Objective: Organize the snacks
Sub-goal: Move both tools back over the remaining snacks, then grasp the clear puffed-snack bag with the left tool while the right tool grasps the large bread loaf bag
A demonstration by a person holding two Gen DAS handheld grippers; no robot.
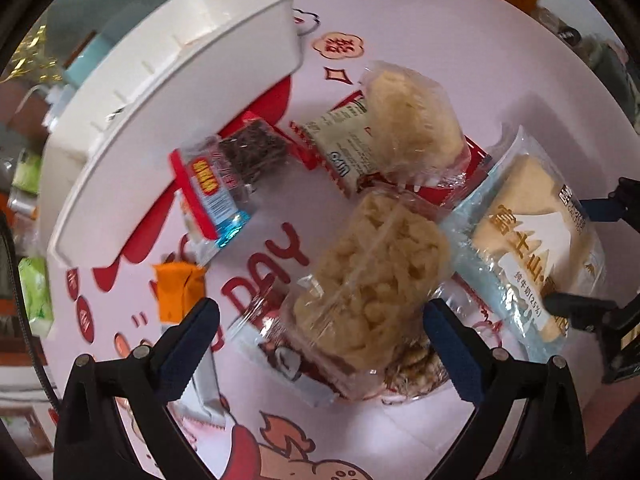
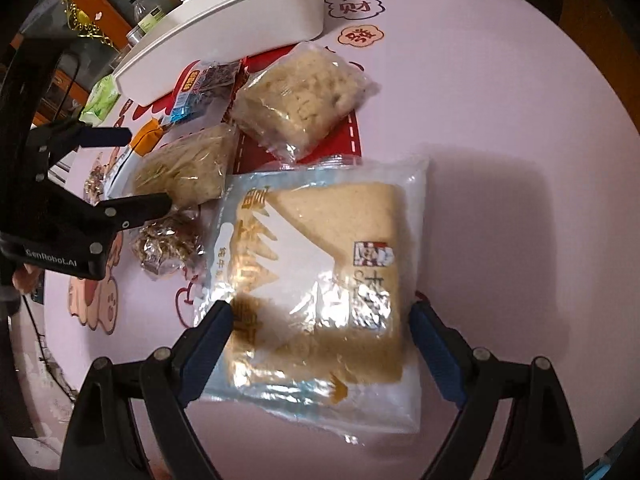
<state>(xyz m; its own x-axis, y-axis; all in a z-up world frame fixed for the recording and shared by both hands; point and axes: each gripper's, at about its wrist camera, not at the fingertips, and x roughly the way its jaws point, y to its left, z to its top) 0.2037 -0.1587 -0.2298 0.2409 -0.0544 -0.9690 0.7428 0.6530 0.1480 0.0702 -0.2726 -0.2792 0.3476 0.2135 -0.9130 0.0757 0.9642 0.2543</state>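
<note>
White rectangular plastic bin (image 1: 172,80) stood at left on pink printed counter (image 1: 420,32). Left gripper (image 1: 320,320): jaws apart, straddling clear-wrapped pale puffed-rice cake (image 1: 372,276), pads not pressing. Right gripper (image 2: 320,320): jaws wide apart either side of pale-blue-wrapped sliced bread pack (image 2: 320,272) lying flat on counter, no contact.

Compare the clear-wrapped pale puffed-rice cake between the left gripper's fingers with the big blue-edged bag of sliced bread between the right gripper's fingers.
The puffed-rice cake is lumpy and knobbly; the bread bag holds a smooth, flat-faced slab.
The cake's wrapper is plain and clear; the bread bag carries gold characters and a white mountain print.
The cake rests on other snacks; the bread bag lies mostly on the pink tablecloth.
Both are pale and plastic-sealed.
</note>
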